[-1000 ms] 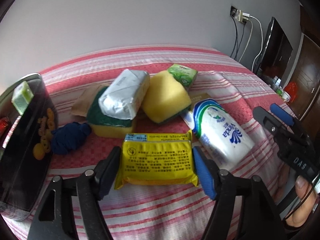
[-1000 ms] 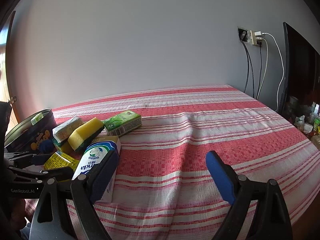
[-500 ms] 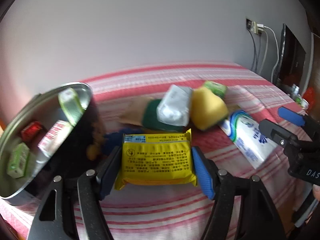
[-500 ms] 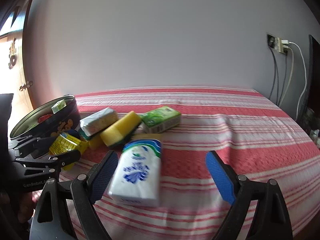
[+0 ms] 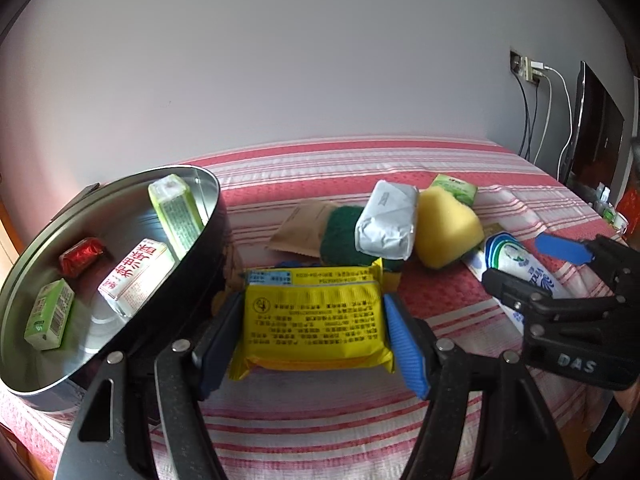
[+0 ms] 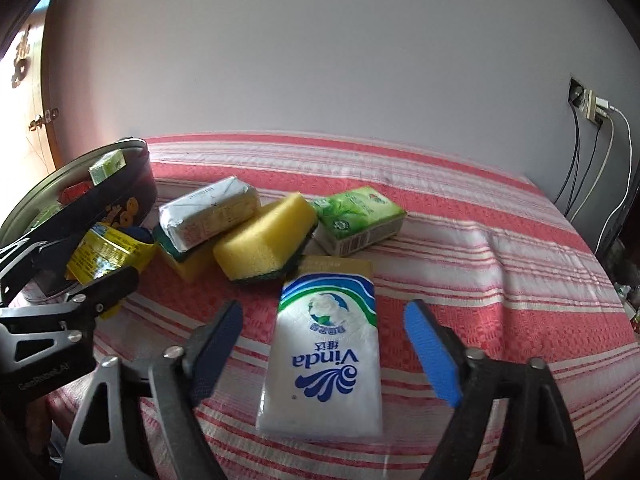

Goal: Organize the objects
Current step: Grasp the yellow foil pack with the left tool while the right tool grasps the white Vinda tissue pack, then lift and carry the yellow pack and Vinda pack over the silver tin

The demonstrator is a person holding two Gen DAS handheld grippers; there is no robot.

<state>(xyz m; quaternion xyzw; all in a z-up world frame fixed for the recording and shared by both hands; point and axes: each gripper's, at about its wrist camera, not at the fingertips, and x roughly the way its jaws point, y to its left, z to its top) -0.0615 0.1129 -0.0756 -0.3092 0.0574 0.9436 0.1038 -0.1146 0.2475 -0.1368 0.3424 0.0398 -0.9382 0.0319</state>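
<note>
**Yellow packet held up beside the open tin**

The round black tin (image 5: 120,248) sat at the left end of the striped bench (image 5: 360,168), tipped so its silver inside showed. In it lay a red-wrapped sweet (image 5: 82,256), a white box with red characters (image 5: 134,276), a small green carton (image 5: 50,314) near the front rim and a pale green box (image 5: 176,212) leaning against the far wall.

The left gripper (image 5: 314,324) had its fingers closed on the yellow packet (image 5: 314,320), one pad pressed to each short side, just right of the tin. A second earlier the same packet was clamped low over the cloth with the tin seen edge-on at the far left; by this moment the tin's interior had come into view and the packet was beside its rim.

The right gripper (image 6: 324,344) stood wide apart around the Vinda tissue pack (image 6: 324,348), neither pad touching it. A second earlier that pack lay off to its left. Beyond it rested two yellow sponges (image 6: 264,240), a white wrapped block (image 6: 208,212) and a green tissue pack (image 6: 356,220).
</note>
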